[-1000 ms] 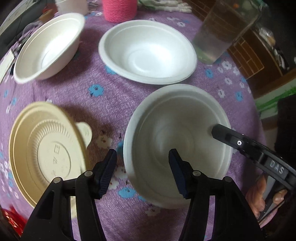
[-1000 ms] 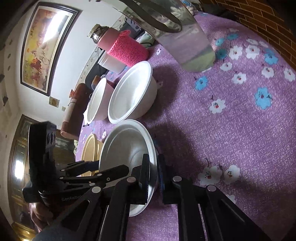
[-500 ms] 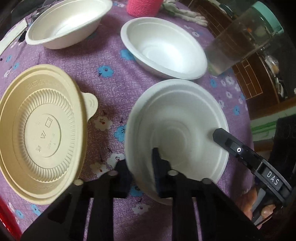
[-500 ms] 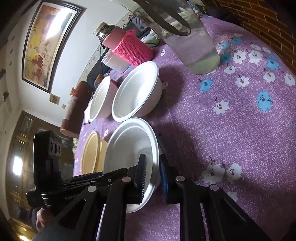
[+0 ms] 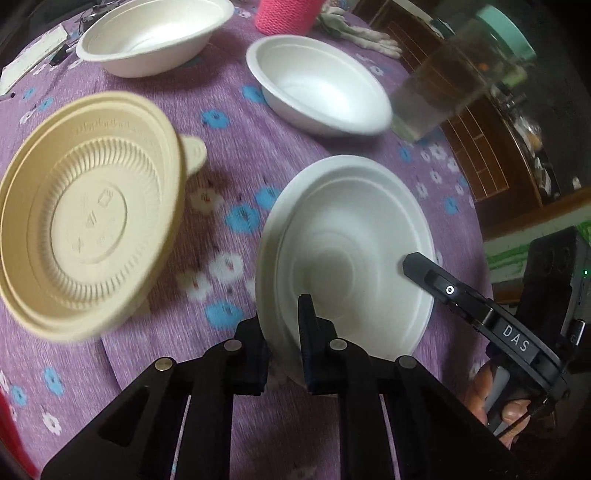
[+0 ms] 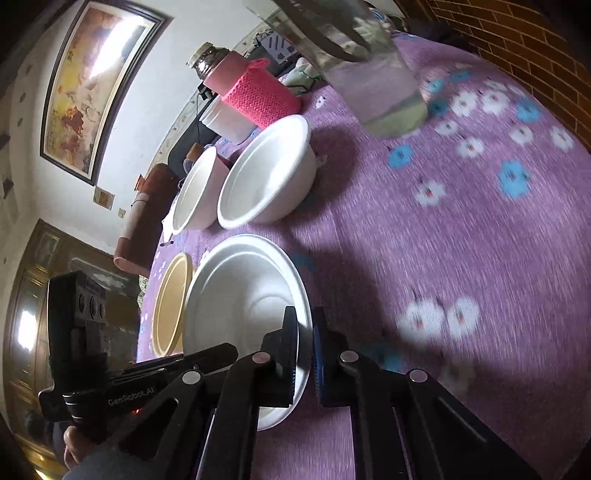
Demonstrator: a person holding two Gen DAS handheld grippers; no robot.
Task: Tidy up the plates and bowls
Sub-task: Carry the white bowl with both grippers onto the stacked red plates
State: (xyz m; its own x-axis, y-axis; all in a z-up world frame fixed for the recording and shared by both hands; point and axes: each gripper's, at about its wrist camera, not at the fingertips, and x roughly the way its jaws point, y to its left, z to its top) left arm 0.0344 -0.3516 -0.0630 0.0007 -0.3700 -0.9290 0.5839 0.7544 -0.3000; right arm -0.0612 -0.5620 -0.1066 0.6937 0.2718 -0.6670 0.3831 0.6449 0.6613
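Left wrist view shows the left gripper (image 5: 282,345) clenched on the near rim of a white bowl (image 5: 347,254), one finger outside the wall and one inside; its fingers have just been closing, with that rim between them. At the bowl's right rim the right gripper (image 6: 303,354) is clamped too, one finger inside and one outside, as the right wrist view shows. So both grippers grasp this one bowl at opposite rims, and it sits tilted on or just above the purple flowered cloth of the worktop (image 5: 240,122); I cannot tell whether its base is touching.

Just left of the held bowl lies a beige plastic lid (image 5: 88,218), ribbed and with a small tab, seemingly resting on a matching beige dish. Beyond the held bowl stands a second white bowl (image 5: 321,88), alone on the cloth. Farther back and left of that is a third white bowl (image 5: 155,33), also alone. Behind these, a pink knitted sleeve (image 6: 262,96) covers a flask, and a clear glass jar (image 6: 373,81) stands to the right of the second bowl.

By my reading the task is at an early stage: none of the three white bowls is nested in another. The held bowl seems meant to go into the second bowl, or to receive it. Stacking all three, and settling the beige piece, is left to do.
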